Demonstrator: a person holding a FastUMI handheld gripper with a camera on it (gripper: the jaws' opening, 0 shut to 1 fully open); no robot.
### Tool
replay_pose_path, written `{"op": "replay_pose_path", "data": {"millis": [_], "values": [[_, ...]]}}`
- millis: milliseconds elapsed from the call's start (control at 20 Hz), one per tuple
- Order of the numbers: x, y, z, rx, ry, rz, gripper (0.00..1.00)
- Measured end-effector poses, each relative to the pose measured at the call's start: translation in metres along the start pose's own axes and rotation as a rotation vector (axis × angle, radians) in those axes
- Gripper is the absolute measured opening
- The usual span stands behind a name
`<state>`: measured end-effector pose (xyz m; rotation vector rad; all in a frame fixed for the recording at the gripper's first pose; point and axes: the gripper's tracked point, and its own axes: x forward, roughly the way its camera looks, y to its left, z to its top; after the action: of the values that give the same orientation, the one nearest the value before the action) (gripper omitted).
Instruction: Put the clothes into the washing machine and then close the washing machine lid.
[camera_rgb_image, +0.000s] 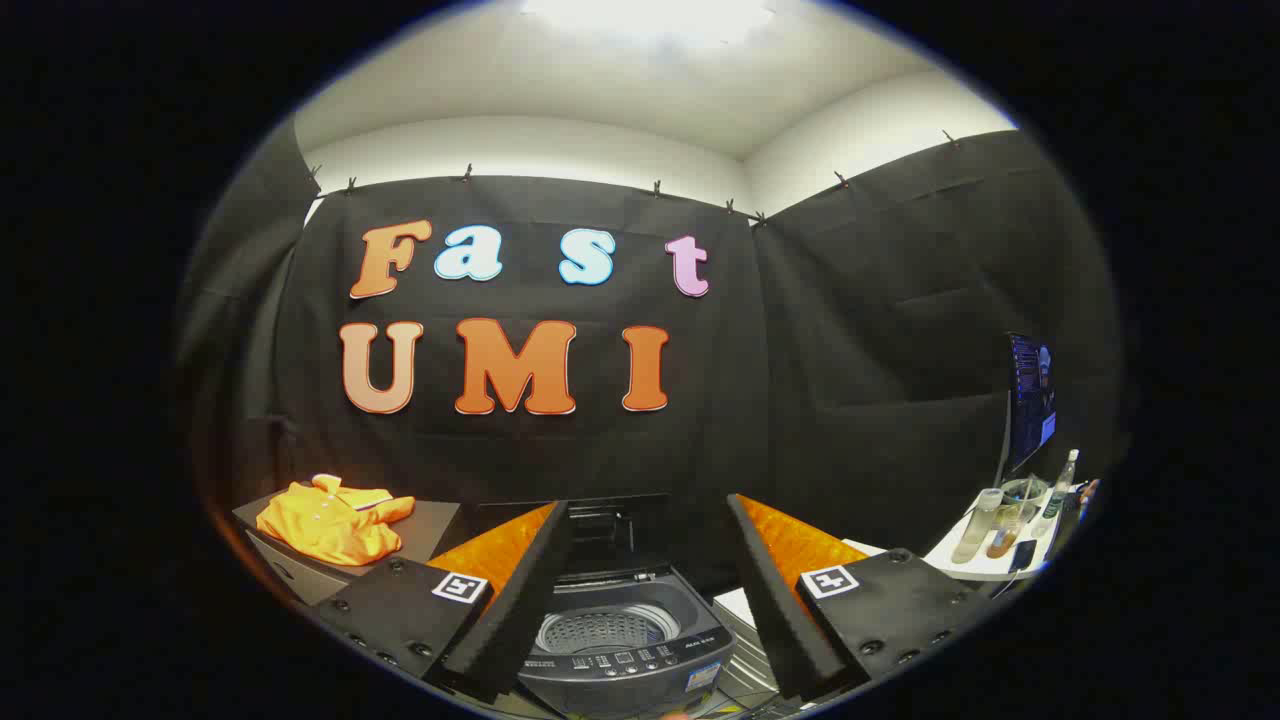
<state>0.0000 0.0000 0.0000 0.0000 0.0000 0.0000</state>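
A small dark grey top-loading washing machine (625, 655) sits low between my two fingers, its lid (610, 525) raised upright at the back and the perforated drum (605, 630) bare inside. An orange shirt (330, 520) lies crumpled on a dark grey box (425, 520) off to the left, beyond my left finger. My gripper (640, 560) is open, its fingers spread wide to either side of the machine, with nothing held between them.
To the right stands a white table (965, 565) with several bottles and a cup (1020, 495), and a monitor (1028, 400) behind it. Black cloth walls close the booth behind the machine and on both sides.
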Motion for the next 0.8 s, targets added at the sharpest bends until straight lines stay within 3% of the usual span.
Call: {"op": "replay_pose_path", "data": {"millis": [800], "values": [[0.017, 0.009, 0.001, -0.005, 0.001, 0.049, 0.98]]}}
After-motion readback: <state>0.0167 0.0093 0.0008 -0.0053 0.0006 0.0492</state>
